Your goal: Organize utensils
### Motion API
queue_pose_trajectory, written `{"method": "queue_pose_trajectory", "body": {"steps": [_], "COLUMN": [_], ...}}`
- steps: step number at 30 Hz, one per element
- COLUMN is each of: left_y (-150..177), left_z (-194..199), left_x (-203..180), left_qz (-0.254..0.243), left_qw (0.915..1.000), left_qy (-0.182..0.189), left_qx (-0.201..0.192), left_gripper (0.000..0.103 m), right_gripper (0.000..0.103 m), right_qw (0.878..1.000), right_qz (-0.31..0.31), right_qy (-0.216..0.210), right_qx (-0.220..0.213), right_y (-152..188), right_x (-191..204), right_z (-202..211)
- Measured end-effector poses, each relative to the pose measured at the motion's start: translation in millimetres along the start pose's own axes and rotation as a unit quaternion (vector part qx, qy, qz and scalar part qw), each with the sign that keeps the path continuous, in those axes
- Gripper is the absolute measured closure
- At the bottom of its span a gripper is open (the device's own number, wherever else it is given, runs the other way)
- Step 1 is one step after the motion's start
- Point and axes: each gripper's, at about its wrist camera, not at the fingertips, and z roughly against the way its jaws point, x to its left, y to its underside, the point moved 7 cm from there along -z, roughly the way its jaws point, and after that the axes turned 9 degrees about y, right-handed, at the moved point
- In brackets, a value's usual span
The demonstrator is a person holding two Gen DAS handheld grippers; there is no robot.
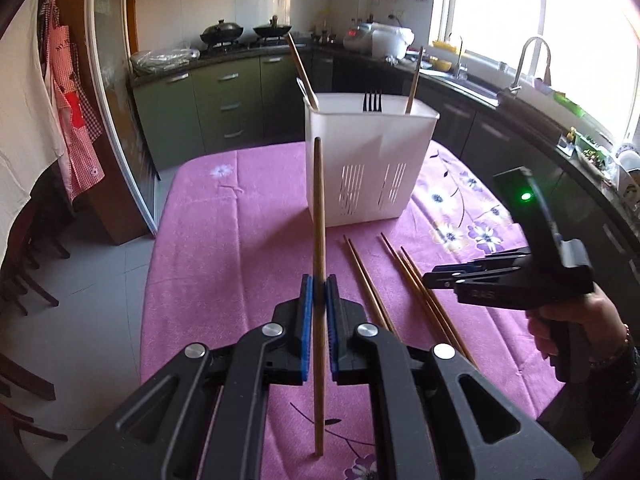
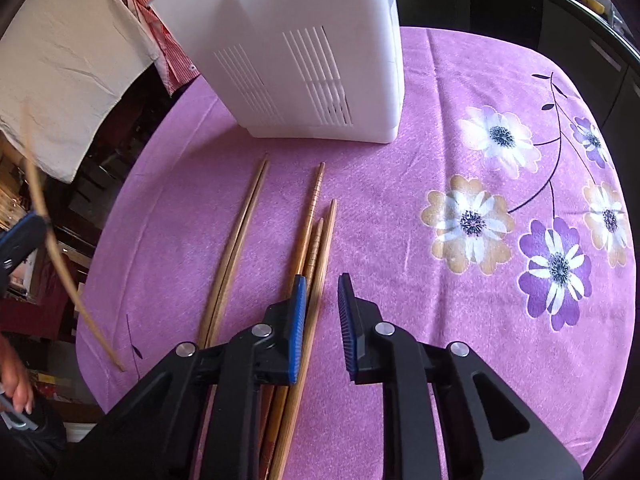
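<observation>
Left hand-held gripper (image 1: pixel 319 288) around chopstick (image 1: pixel 319 216), unlabelled.

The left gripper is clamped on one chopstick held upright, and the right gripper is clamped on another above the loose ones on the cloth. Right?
Not quite. The right wrist view shows the right gripper open and empty over the loose chopsticks. The left gripper is indeed clamped on an upright chopstick.

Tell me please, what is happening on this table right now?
A person is sorting utensils with two handheld grippers. The left gripper is shut on one wooden chopstick, held upright in front of the white utensil holder, which already contains a fork and some chopsticks. The right gripper is open, low over the loose chopsticks lying on the purple tablecloth.
</observation>
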Motion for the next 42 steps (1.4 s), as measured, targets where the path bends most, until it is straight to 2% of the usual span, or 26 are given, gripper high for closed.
{"method": "queue_pose_trajectory", "body": {"steps": [9, 18, 24, 28, 34, 39, 42], "left_y": [7.3, 13.8, 16.4, 17.2, 18.4, 19.6, 25.2], "left_z": [16.1, 23.8, 28.0, 29.5, 31.3, 32.9, 30.4], "left_x": [4.9, 2.7, 6.0, 5.0, 3.6, 3.2, 2.9], "left_qz": [-0.004, -0.016, -0.018, -0.021, -0.024, -0.024, -0.018], "left_qw": [0.9998, 0.9995, 0.9994, 0.9994, 0.9994, 0.9994, 0.9998], "left_qy": [-0.002, -0.003, -0.008, -0.009, -0.01, -0.009, 0.006], "left_qx": [-0.019, -0.027, -0.029, -0.027, -0.024, -0.024, -0.01], "left_gripper": [0.096, 0.096, 0.096, 0.096, 0.096, 0.096, 0.096], "right_gripper": [0.087, 0.09, 0.097, 0.097, 0.097, 0.097, 0.097], "right_qw": [0.999, 0.994, 0.995, 0.997, 0.985, 0.974, 0.969], "right_qz": [0.014, 0.045, 0.037, 0.018, 0.011, 0.017, 0.019], "right_qy": [0.039, 0.098, 0.092, 0.066, 0.048, 0.049, 0.05], "right_qx": [0.009, 0.002, -0.006, -0.047, -0.164, -0.219, -0.242], "right_y": [0.1, -9.5, -12.4, -18.0, -16.9, 6.5, 26.2], "right_x": [11.2, 33.7, 34.7, 30.0, 24.6, 16.6, 18.8], "right_z": [-8.1, -17.9, -18.5, 10.8, 107.9, 163.0, 183.8]}}
